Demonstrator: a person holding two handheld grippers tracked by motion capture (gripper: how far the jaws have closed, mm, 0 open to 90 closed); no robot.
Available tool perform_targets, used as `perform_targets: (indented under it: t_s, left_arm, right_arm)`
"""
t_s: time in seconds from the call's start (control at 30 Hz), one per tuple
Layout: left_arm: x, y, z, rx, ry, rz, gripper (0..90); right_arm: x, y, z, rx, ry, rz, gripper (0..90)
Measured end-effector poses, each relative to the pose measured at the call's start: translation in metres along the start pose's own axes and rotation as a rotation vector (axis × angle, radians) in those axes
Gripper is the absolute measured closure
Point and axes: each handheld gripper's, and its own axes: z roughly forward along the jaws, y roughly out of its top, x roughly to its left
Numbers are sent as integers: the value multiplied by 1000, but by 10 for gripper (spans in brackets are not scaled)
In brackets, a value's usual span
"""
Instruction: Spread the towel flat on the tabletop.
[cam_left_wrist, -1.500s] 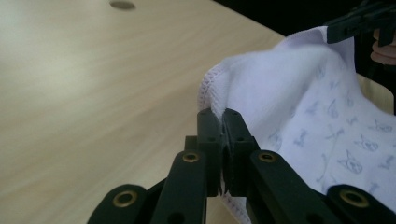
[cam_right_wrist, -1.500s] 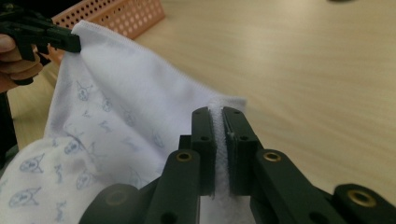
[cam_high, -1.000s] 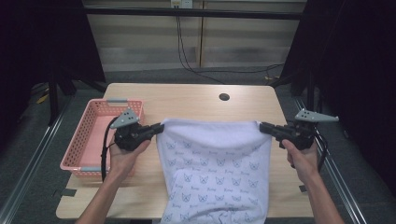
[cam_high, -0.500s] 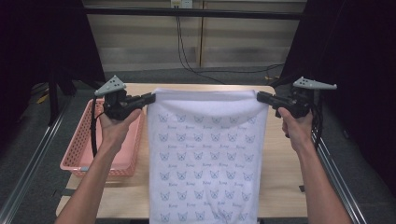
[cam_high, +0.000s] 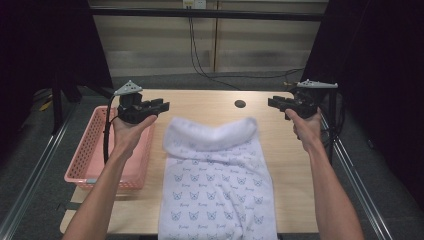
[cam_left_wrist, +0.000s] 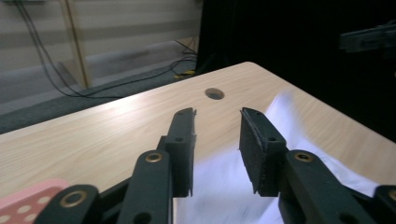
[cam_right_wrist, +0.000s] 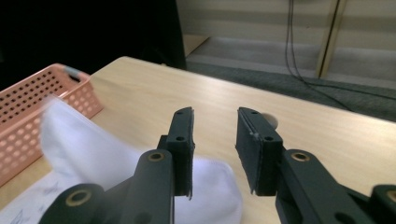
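A white towel (cam_high: 215, 180) printed with small grey figures lies lengthwise on the wooden table (cam_high: 200, 102), its far edge bunched up and its near end hanging over the front edge. My left gripper (cam_high: 162, 106) hovers above the towel's far left corner and my right gripper (cam_high: 272, 102) above its far right. Both sets of jaws have just been opening, and nothing is between them. In the left gripper view the jaws (cam_left_wrist: 217, 114) stand apart over the blurred towel (cam_left_wrist: 224, 186). In the right gripper view the jaws (cam_right_wrist: 215, 114) are parted above the towel (cam_right_wrist: 84, 140).
A pink perforated basket (cam_high: 90, 150) sits at the table's left edge, beside the towel. A round hole (cam_high: 240, 104) marks the tabletop near the far edge. Dark curtains flank the table, and cables run on the floor behind it.
Both grippers held the towel's top corners stretched high; now the jaws are apart, and the towel has dropped onto the table. Both hands have moved slightly outward.
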Motion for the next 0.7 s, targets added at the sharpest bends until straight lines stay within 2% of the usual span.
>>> perform_targets:
  t_s: [0.03,0.27,0.3,0.33,0.4,0.47,0.5,0.57,0.6,0.63,0.7]
  left_arm:
    - [-2,-1,0,4,20,10,640]
    - [-25,-11,-5,18,-44,38,649]
    - [-30,-15,-6,24,-45,36,660]
    - [-35,-19,-7,28,-69,31,660]
    - [-48,-28,-9,46,-91,58,677]
    - [-61,-37,-10,54,-123,57,682]
    - [-69,-43,-11,66,-137,66,682]
    - [-81,-57,-12,82,-178,72,687]
    - [-86,-66,-12,93,-201,65,691]
    - [-90,-76,-12,114,-221,59,698]
    - [-100,-101,-8,168,-232,54,707]
  right_arm:
    - [1,-3,-2,2,2,-4,658]
    - [18,-24,-16,46,72,-42,605]
    - [22,-30,-17,59,87,-47,597]
    - [26,-36,-19,72,99,-55,587]
    - [34,-51,-21,96,130,-53,587]
    - [43,-70,-22,131,144,-70,595]
    - [47,-80,-22,151,168,-63,611]
    - [55,-101,-23,199,171,-88,644]
    - [58,-112,-24,217,199,-79,663]
    - [62,-123,-25,241,208,-86,677]
    - [67,-144,-26,280,238,-72,705]
